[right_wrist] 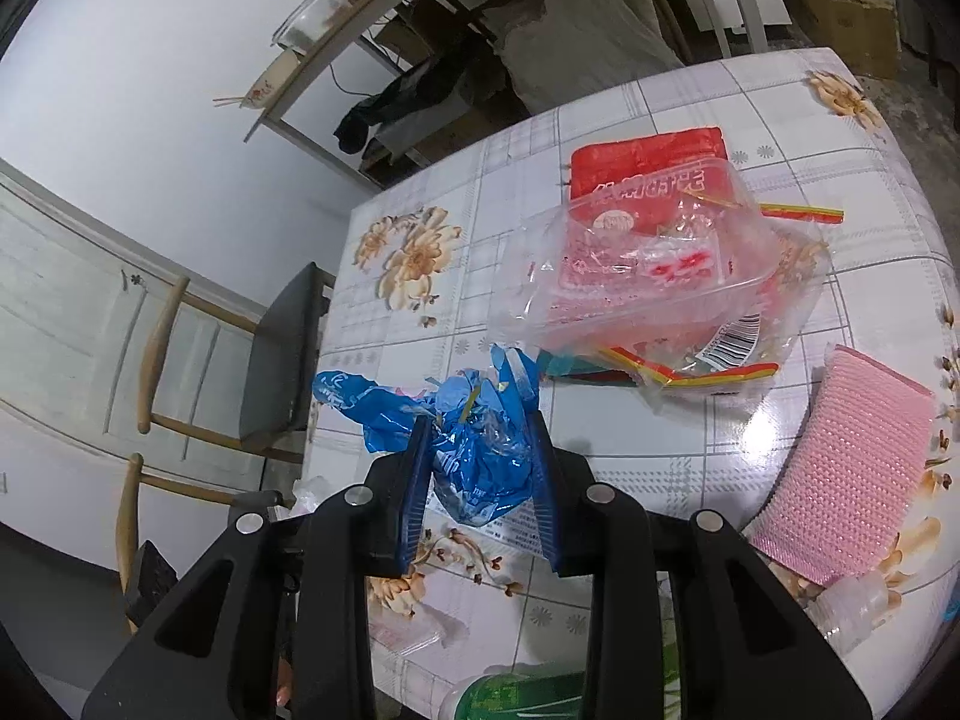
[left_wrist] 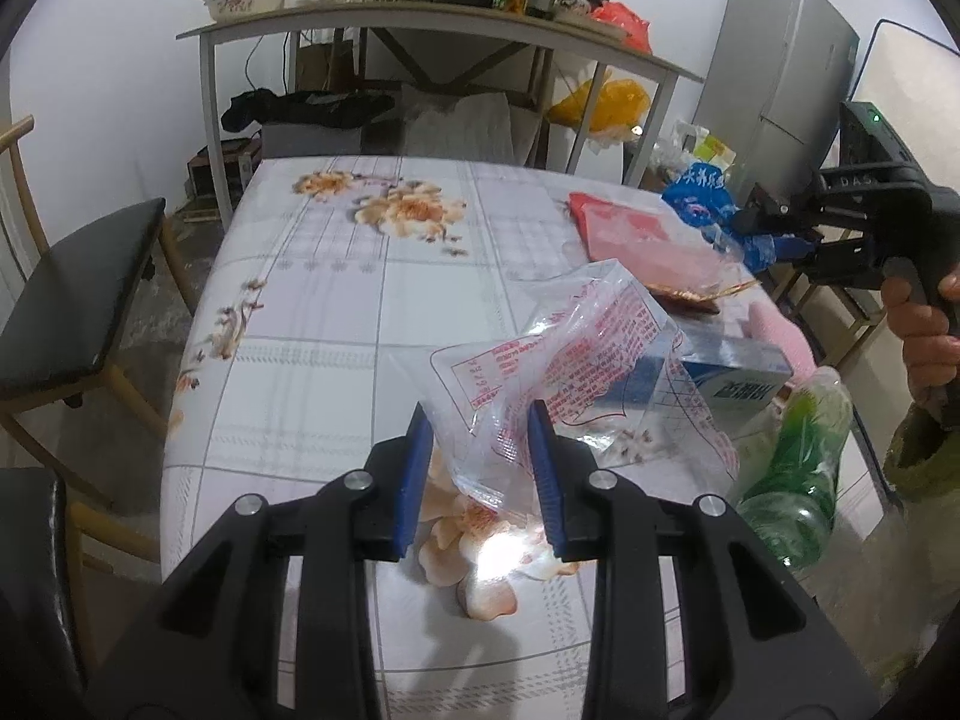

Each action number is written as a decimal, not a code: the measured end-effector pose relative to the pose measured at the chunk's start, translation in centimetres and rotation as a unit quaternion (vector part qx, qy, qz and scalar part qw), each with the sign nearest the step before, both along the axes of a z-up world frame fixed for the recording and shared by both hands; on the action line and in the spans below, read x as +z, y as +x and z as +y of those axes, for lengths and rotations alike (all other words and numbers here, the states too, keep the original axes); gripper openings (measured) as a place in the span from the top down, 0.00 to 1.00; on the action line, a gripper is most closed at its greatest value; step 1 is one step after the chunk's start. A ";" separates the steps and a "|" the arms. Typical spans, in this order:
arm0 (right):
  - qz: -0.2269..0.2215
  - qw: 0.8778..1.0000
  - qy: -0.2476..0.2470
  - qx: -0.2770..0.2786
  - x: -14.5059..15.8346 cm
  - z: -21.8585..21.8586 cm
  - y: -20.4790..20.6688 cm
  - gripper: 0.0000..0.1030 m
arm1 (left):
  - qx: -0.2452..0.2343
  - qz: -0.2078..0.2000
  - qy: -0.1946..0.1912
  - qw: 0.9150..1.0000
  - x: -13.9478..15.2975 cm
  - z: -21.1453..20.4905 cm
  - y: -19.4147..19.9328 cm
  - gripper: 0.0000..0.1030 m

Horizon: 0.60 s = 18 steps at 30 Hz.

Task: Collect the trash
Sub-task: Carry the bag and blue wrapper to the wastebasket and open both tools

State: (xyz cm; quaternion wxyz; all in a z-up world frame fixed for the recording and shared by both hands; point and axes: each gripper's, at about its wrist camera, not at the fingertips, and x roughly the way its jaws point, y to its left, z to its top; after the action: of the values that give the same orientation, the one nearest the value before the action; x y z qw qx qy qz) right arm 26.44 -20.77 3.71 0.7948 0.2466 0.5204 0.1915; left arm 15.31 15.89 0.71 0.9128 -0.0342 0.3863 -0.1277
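Note:
My left gripper [left_wrist: 480,414] is shut on a crumpled clear bag with red print [left_wrist: 576,348], which stands up off the flowered tablecloth [left_wrist: 336,300] between the blue pads. In the right wrist view my right gripper [right_wrist: 478,420] is shut on a crumpled blue wrapper [right_wrist: 474,462] and holds it above the table. The left wrist view shows that same right gripper [left_wrist: 762,234] at the far right in a person's hand, with the blue wrapper [left_wrist: 696,198] bunched at its tips.
A clear plastic tray [right_wrist: 648,276] lies over a red packet [right_wrist: 636,162] and a rainbow-striped wrapper. A pink cloth [right_wrist: 852,468], a blue-white box [left_wrist: 732,372] and a green bottle [left_wrist: 798,468] sit near the table's right side. A black-seated chair [left_wrist: 72,300] stands left; a loaded side table [left_wrist: 420,18] stands behind.

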 end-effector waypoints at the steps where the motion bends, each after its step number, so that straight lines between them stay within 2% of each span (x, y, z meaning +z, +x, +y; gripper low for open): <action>1: -0.002 1.000 0.002 0.000 0.2 -0.1 -0.1 0.70 | -0.001 -0.002 -0.001 1.000 0.2 0.0 0.0 0.71; 18: -0.033 0.999 0.039 -0.017 2.4 -4.2 -3.0 0.70 | -0.027 -0.032 -0.012 0.999 3.7 -2.7 -0.3 0.71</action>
State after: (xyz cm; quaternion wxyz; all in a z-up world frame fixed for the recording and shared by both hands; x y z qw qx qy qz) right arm 23.47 -24.98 6.11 0.8046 0.2793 0.4817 0.2064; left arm 15.06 13.21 4.45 0.9206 -0.0307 0.3558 -0.1583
